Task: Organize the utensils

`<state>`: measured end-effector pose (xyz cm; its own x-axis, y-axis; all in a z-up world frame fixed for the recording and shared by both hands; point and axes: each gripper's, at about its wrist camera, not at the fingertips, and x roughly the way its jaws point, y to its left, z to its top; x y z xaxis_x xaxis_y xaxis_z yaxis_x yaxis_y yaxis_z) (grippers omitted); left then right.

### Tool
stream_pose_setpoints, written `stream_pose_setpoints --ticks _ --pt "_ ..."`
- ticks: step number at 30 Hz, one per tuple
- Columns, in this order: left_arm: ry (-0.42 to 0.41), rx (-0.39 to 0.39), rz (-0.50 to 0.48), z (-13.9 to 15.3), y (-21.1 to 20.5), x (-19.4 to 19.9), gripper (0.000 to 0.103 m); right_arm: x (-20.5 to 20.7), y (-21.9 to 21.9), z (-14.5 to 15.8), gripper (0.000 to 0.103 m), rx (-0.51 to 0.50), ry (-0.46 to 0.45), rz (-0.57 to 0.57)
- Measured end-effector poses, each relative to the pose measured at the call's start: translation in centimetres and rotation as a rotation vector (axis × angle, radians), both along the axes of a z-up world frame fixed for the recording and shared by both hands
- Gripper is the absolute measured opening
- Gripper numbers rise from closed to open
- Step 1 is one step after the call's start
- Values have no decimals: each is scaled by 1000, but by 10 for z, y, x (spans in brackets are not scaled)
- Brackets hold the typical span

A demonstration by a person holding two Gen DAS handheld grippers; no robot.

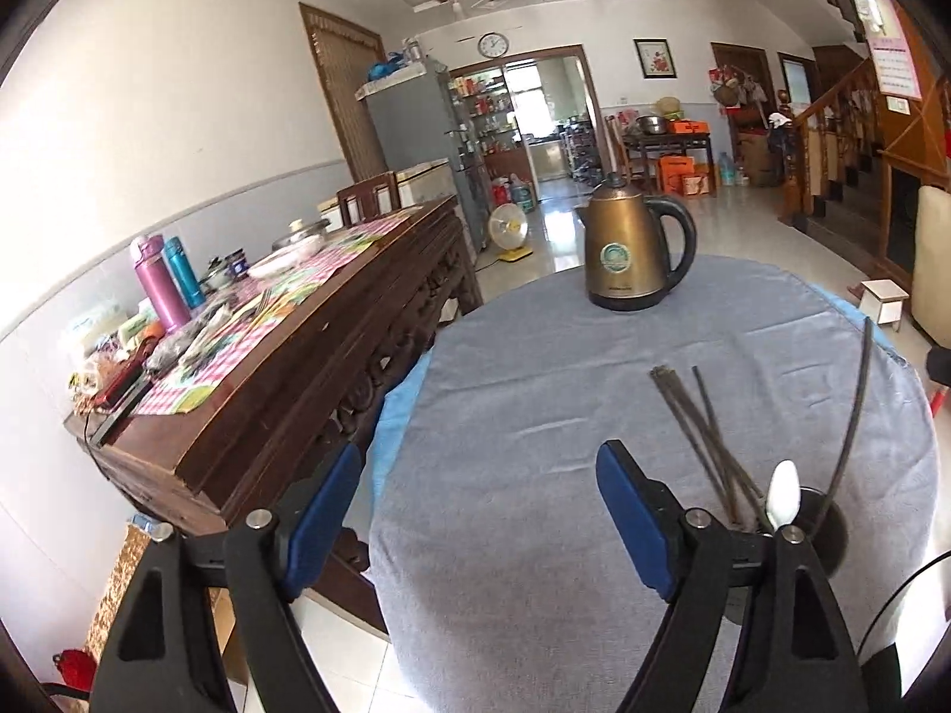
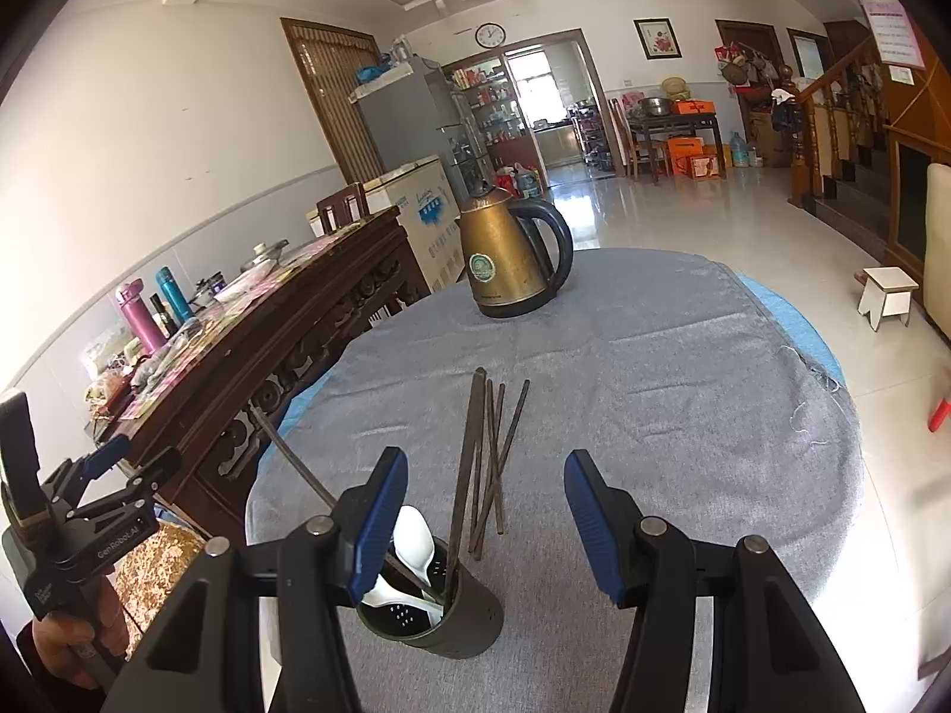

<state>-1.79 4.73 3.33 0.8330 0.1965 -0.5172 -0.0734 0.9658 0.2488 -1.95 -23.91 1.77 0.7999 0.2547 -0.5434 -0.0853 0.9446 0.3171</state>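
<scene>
Standing near the table's (image 2: 683, 356) near edge, the holder (image 2: 443, 624) contains white spoons (image 2: 413, 538) and two chopsticks; more chopsticks (image 2: 496, 457) lie loose just behind it. Both the left gripper (image 1: 475, 511) and right gripper (image 2: 484, 529) gape open, holding nothing.

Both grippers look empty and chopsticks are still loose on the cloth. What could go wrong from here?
1. The loose chopsticks lie flat and partly crossed; a pinch may lift several or skid them on the grey cloth.
2. The utensil holder stands by the right gripper; its finger could knock it or the leaning chopstick.
3. The spoons crowd the opening.
</scene>
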Motion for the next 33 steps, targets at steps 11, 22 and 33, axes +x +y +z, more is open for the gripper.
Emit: stream_pose_setpoints --ticks 11,22,33 --pt "70 -6 56 -27 17 26 84 13 -17 -15 58 8 48 -67" --pt "167 -15 67 -57 23 70 84 46 -31 -42 58 9 131 -118" --pt "251 -20 66 -86 25 137 84 107 -48 -71 58 31 216 -151"
